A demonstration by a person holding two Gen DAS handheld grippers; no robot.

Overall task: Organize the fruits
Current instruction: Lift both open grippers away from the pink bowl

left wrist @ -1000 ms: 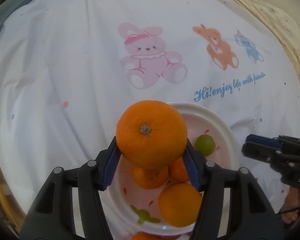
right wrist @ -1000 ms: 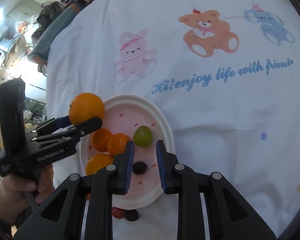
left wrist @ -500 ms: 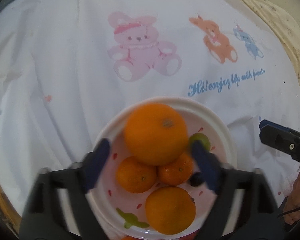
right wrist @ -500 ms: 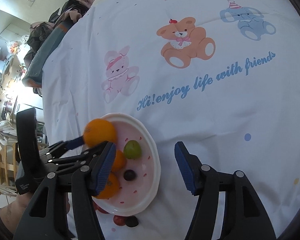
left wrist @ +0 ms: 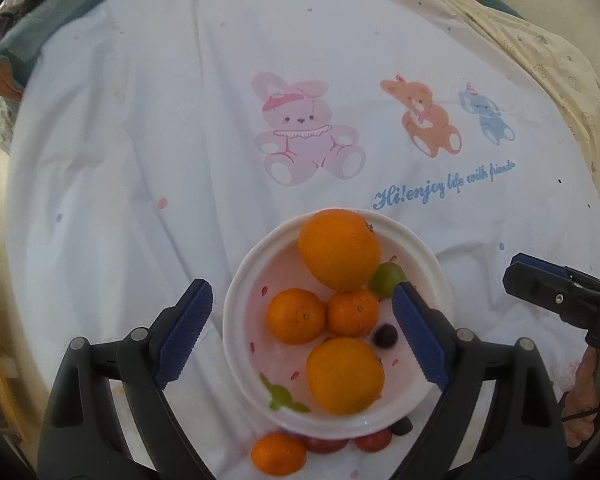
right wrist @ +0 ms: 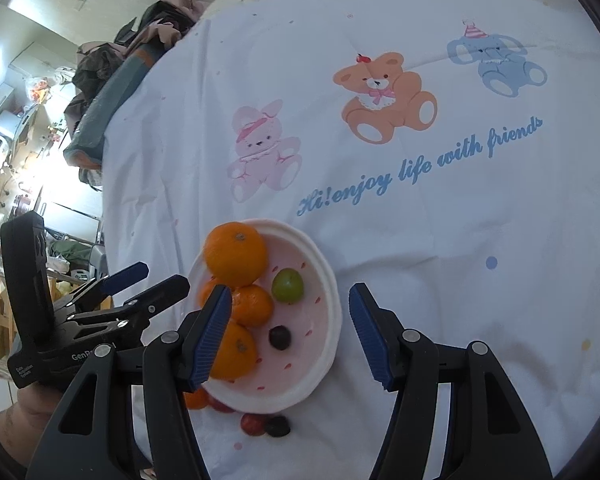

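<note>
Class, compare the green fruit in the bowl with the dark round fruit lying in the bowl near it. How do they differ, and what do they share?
Colour: the green fruit is pale yellow-green; the dark fruit is near black. Size: the green fruit is clearly larger than the dark fruit. Place: the green fruit sits beside the big orange at the far side; the dark fruit lies nearer the camera, by the lower oranges. Shared: both are round and rest loose inside the white bowl.
</note>
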